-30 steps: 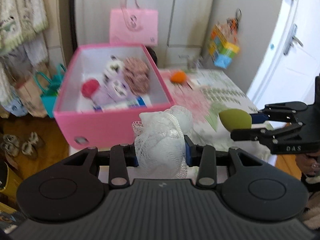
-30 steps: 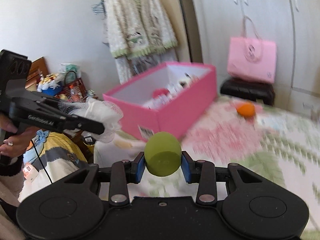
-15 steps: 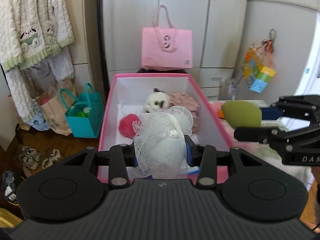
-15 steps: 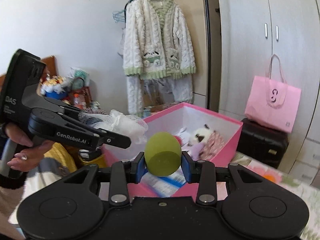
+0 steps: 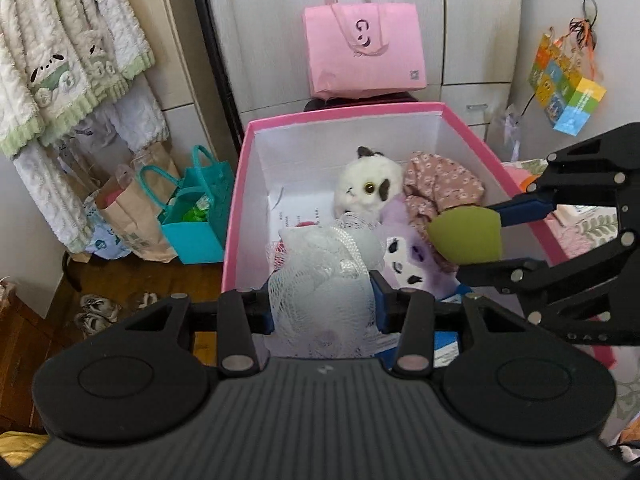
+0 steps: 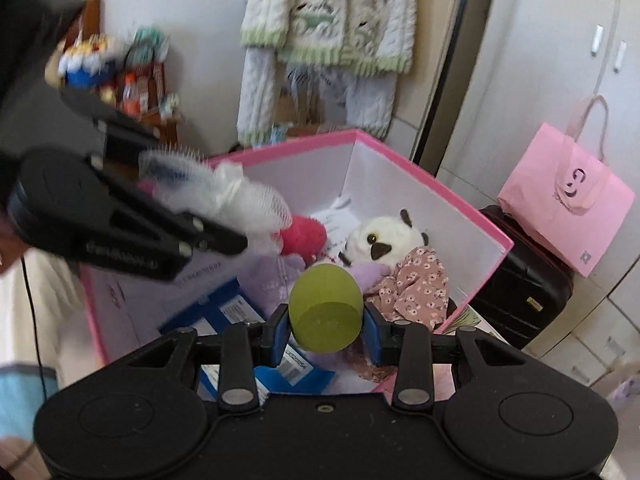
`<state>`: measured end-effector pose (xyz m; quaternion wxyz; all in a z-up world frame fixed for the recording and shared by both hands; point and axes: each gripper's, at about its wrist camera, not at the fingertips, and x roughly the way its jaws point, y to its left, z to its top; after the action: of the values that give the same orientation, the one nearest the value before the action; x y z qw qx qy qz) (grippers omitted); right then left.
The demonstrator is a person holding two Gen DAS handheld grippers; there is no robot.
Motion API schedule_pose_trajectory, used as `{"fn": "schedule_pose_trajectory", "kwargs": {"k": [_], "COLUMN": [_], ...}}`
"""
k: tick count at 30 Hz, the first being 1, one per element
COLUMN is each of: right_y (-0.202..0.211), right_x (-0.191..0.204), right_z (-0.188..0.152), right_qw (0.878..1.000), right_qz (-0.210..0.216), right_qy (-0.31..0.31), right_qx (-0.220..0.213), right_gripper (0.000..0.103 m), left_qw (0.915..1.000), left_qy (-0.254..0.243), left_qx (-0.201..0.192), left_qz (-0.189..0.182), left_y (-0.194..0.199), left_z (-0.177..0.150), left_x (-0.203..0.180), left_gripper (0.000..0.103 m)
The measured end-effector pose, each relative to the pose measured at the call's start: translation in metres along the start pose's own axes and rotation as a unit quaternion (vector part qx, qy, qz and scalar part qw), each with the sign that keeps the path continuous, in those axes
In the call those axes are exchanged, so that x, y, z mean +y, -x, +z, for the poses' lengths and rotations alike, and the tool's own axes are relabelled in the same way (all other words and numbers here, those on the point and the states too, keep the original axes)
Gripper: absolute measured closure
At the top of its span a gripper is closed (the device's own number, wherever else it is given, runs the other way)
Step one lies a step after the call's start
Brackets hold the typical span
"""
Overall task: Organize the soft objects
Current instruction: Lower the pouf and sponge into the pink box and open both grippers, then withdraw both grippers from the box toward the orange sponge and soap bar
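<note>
Your white mesh bath pouf (image 5: 324,280) sits between the blue pads of your left gripper (image 5: 324,300), above the near end of the open pink cardboard box (image 5: 344,114). Those jaws are opening, yet the pads still touch the netting on both sides. The olive-green egg-shaped makeup sponge (image 6: 325,306) is clamped between the blue pads of your right gripper (image 6: 325,326), over the box's right-hand side and just beside the pouf.

Inside the box lie a white plush owl with dark patches (image 5: 368,190), a floral pink fabric piece (image 5: 440,182), a lilac plush toy with black markings (image 5: 404,258), a fuzzy red ball (image 6: 304,236) and blue-and-white packets (image 6: 224,312).

Behind the box a pink paper shopping bag (image 5: 364,48) stands against the pale wardrobe (image 5: 480,20). To the left a cream knitted cardigan with green trim (image 5: 60,52) hangs above a teal tote (image 5: 196,216) on the wooden floor.
</note>
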<state>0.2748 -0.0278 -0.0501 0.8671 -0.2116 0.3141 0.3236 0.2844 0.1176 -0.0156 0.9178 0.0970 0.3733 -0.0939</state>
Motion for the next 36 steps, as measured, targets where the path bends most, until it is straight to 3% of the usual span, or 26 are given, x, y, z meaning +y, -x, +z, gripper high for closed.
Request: {"fn": "schedule_pose_trajectory", "kwargs": {"k": [4, 7, 9, 16, 24, 27, 36], "right_y": [-0.011, -0.016, -0.013, 0.049, 0.121, 0.142, 0.189], "right_x": [0.001, -0.001, -0.002, -0.020, -0.070, -0.082, -0.101], "right_z": [0.004, 0.006, 0.005, -0.006, -0.056, -0.079, -0.141], "right_qw": [0.999, 0.999, 0.999, 0.998, 0.984, 0.980, 0.977], "right_qz": [-0.005, -0.013, -0.019, 0.017, 0.065, 0.055, -0.009], "right_qy": [0.027, 0.040, 0.041, -0.008, -0.136, -0.168, -0.197], "right_qx": [0.030, 0.035, 0.022, -0.065, -0.091, -0.087, -0.083], "right_gripper": [0.060, 0.057, 0.053, 0.046, 0.046, 0.046, 0.038], "left_qw": [0.9999, 0.9996, 0.9992, 0.9983, 0.9970, 0.9937, 0.9869], "left_qy": [-0.004, -0.004, -0.006, -0.001, 0.035, 0.044, -0.012], "left_qx": [0.011, 0.008, -0.008, -0.040, -0.046, -0.042, -0.052], "left_qz": [0.005, 0.027, 0.040, 0.041, -0.051, -0.095, -0.152], "left_y": [-0.004, -0.003, 0.002, 0.034, 0.084, 0.099, 0.126], "left_z": [0.004, 0.007, 0.009, 0.009, 0.005, 0.004, -0.001], "left_x": [0.000, -0.002, -0.003, -0.015, -0.032, -0.045, -0.113], "left_gripper": [0.059, 0.048, 0.035, 0.026, 0.026, 0.026, 0.026]}}
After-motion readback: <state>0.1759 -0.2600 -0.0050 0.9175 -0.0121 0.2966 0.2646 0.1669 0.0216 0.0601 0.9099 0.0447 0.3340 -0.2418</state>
